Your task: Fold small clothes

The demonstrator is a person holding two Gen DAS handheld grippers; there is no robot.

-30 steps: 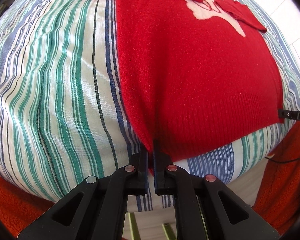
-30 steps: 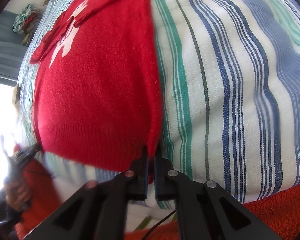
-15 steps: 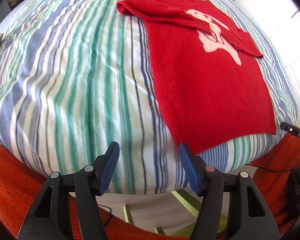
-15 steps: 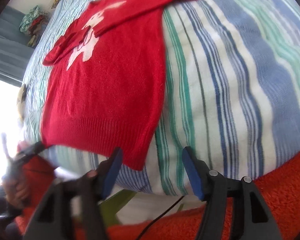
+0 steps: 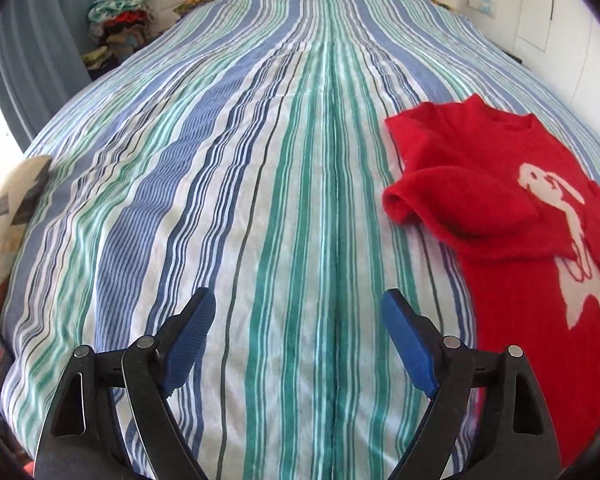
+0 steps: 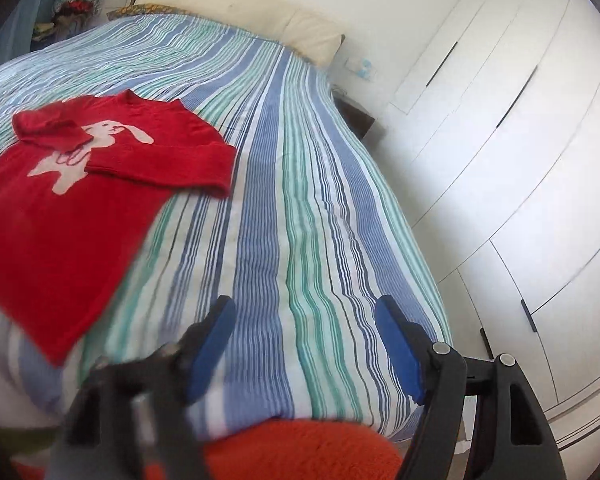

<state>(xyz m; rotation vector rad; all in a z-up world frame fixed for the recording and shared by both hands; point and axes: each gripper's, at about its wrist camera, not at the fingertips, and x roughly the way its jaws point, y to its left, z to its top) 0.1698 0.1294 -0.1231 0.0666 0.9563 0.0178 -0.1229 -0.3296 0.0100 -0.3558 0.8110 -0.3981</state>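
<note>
Nearest, the left gripper [image 5: 298, 312] is spread wide with nothing between its blue pads [image 5: 408, 344], above bare striped cover [image 5: 260, 200]. The right gripper [image 6: 304, 330] is likewise released and empty, over the bed's near right corner, with an orange blanket [image 6: 300, 448] below it. Further on, the red sweater [image 6: 60, 208] lies flat on the cover, apart from both grippers, both sleeves folded across the white animal on its chest. Beyond are pillows [image 6: 240, 12], a clothes heap [image 5: 118, 16] and white wardrobe doors [image 6: 520, 140].
</note>
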